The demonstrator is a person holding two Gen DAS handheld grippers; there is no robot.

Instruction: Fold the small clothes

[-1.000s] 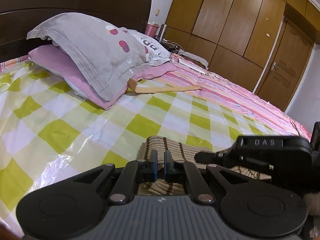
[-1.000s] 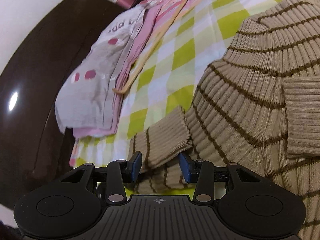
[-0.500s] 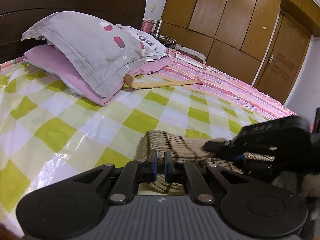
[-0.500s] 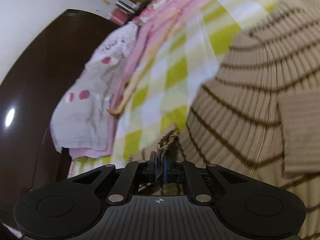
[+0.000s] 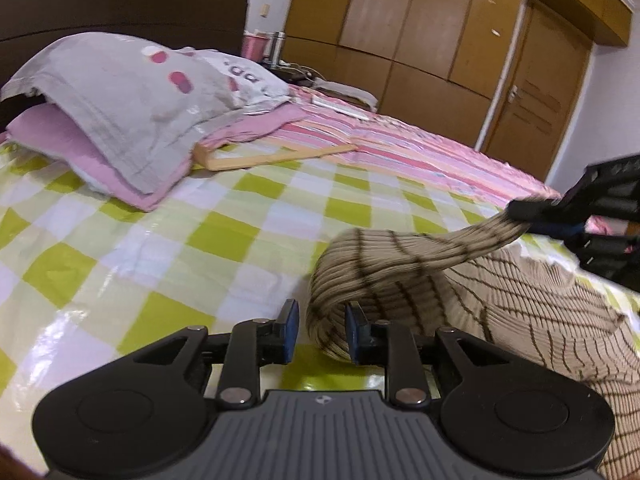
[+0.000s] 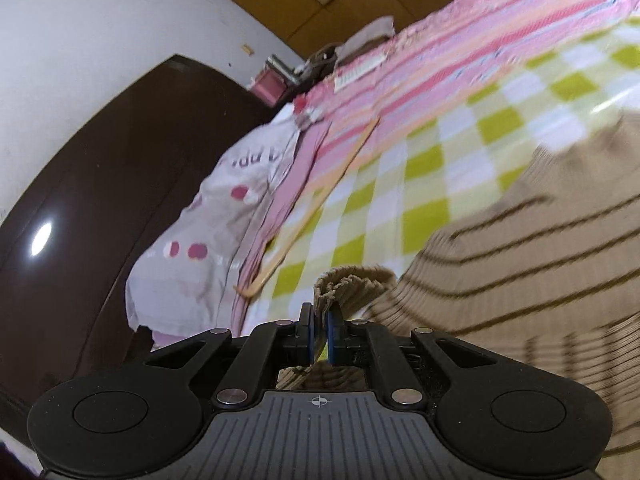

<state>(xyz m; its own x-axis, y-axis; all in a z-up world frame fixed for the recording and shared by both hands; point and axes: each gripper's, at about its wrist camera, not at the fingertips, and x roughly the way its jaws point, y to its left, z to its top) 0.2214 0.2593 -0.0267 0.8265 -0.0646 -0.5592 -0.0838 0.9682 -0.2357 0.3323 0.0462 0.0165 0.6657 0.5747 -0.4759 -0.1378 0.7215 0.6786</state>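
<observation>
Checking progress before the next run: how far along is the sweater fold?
Early. Done: nothing clearly folded. In hand: right gripper pinches the sleeve cuff and lifts it over the sweater; left gripper is opening, fabric between its jaws. Left: lay the sleeve across, fold the body.

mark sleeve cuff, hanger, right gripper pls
sleeve cuff [image 6: 344, 284], right wrist view, ribbed edge above the pads
hanger [image 5: 256, 158], left wrist view, lower wooden bar
right gripper [image 6: 319, 334], right wrist view, between its fingertips
</observation>
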